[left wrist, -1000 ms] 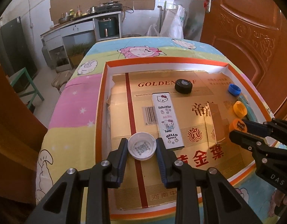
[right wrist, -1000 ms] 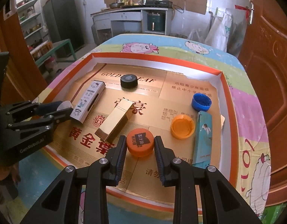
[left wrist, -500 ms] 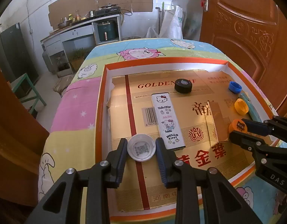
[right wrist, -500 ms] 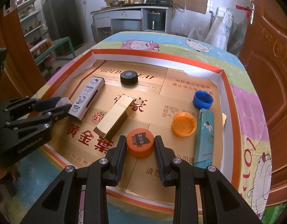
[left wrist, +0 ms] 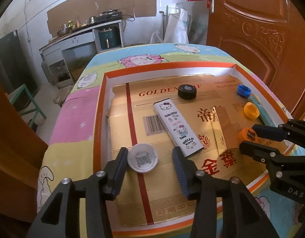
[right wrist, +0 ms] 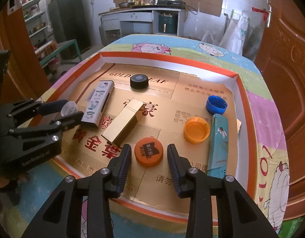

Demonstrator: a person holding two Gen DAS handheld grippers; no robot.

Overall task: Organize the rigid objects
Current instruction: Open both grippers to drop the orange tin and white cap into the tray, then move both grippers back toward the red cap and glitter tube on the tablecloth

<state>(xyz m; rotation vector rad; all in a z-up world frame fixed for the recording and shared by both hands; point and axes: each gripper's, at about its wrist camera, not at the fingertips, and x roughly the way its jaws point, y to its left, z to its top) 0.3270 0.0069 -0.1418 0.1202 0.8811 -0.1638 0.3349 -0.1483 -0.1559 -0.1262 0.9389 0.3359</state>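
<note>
In the left wrist view my left gripper (left wrist: 149, 159) has its jaws opening around a white cap (left wrist: 142, 160) that lies mouth-up on the tray floor. The cap sits close to the left finger, with a clear gap to the right one. In the right wrist view my right gripper (right wrist: 148, 157) also has its jaws opening, and an orange printed cap (right wrist: 148, 154) lies flat between them with a gap on each side. Both caps rest inside the orange-rimmed tray (right wrist: 168, 57) lined with gold cardboard.
On the tray lie a Hello Kitty box (left wrist: 177, 127), a gold box (right wrist: 124, 125), a black cap (right wrist: 139, 81), a blue cap (right wrist: 216, 104), an open orange cap (right wrist: 196, 130) and a teal box (right wrist: 219, 140) along the right wall. The tray sits on a cartoon-print cloth; a wooden door stands right.
Both grippers' jaws have spread apart and come off their caps. The white cap and the orange cap stay where they were on the tray floor. Neither hand has shifted.
</note>
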